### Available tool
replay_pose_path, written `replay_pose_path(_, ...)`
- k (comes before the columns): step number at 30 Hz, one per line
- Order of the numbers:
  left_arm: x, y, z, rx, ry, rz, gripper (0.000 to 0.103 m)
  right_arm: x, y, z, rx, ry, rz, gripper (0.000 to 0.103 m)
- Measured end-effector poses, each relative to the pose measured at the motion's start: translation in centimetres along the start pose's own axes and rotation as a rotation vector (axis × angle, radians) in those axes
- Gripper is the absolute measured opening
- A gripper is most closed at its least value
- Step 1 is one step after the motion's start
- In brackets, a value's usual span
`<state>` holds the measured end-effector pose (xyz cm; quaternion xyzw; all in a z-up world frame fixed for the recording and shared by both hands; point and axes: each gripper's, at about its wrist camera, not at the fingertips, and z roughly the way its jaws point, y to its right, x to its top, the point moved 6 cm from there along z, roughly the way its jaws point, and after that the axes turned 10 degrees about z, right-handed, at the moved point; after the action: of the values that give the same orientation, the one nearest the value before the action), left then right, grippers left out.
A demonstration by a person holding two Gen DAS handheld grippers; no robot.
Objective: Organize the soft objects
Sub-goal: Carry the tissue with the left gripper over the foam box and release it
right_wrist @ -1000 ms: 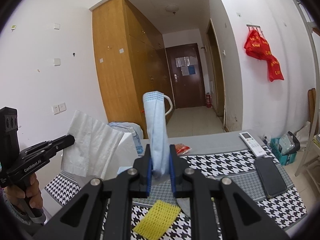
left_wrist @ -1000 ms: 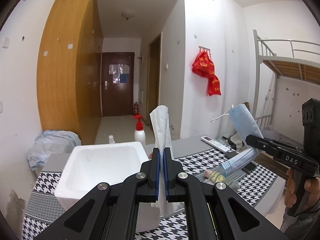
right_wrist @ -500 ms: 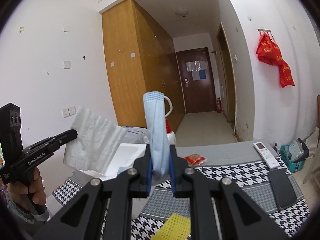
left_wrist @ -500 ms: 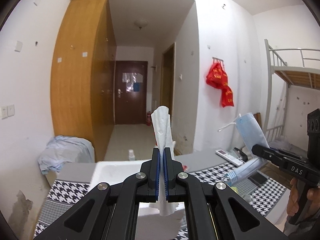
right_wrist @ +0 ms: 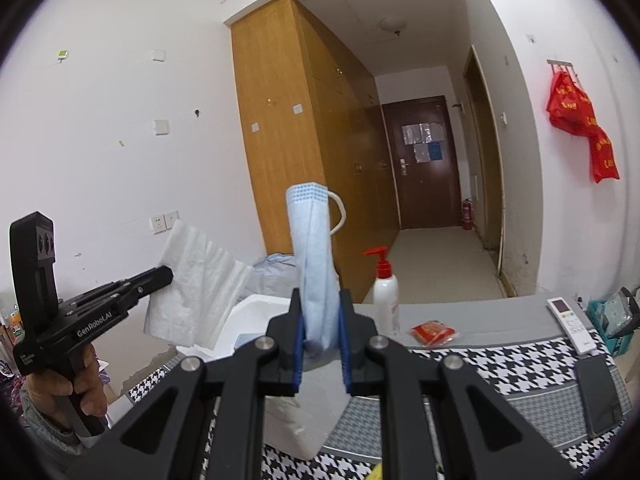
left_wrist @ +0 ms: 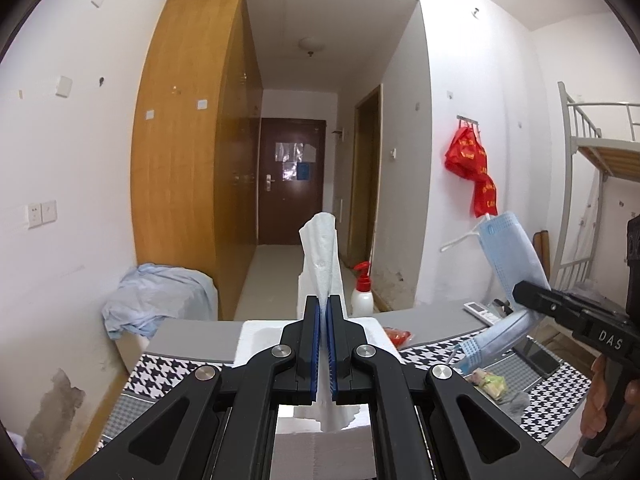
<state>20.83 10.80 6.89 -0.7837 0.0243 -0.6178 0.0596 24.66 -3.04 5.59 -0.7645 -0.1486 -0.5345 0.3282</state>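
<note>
Left claw (left_wrist: 324,308) clamps one tissue (left_wrist: 322,256) | right claw (right_wrist: 320,316) clamps one face mask (right_wrist: 314,248) | one foam box (right_wrist: 256,316)

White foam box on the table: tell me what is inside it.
Little can be told. In the right wrist view the white foam box shows only a slice of its hollow, with something small and bluish at the rim. The face mask and tissue cover the rest.

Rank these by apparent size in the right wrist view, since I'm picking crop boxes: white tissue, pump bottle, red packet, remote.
1. white tissue, though it hangs nearer the camera, which inflates it
2. pump bottle
3. remote, close to the bottle; unsure
4. red packet
</note>
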Motion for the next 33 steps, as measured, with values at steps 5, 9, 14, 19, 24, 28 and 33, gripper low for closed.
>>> replay_pose_path(5,-0.6,-0.4,1.0,-0.013,-0.027,-0.007,0.004,0.3,-0.9,0.4,0.018,0.009,-0.009,0.018)
replay_pose_path(9,-1.4,-0.7,2.2,-0.022,-0.054,-0.015,0.004,0.3,-1.0,1.2,0.018,-0.001,-0.008,0.018)
replay_pose_path(14,-2.5,-0.8,4.0,-0.039,-0.101,-0.014,0.004,0.1,-0.9,2.1,0.006,-0.015,-0.011,0.018)
replay_pose_path(19,-3.5,-0.8,5.2,-0.044,-0.140,-0.013,0.004,-0.1,-0.9,3.0,-0.003,-0.034,-0.011,0.018)
replay_pose_path(24,-4.3,-0.8,6.6,-0.052,-0.178,-0.011,0.004,-0.4,-0.6,3.9,-0.019,-0.051,-0.005,0.018)
replay_pose_path(28,-4.8,-1.1,7.4,-0.057,-0.204,-0.011,0.042,-0.6,-0.5,4.5,-0.026,-0.063,-0.001,0.018)
replay_pose_path(33,-4.5,-1.7,6.8,-0.060,-0.170,-0.025,0.083,-0.5,-0.9,5.1,-0.034,-0.071,-0.001,0.018)
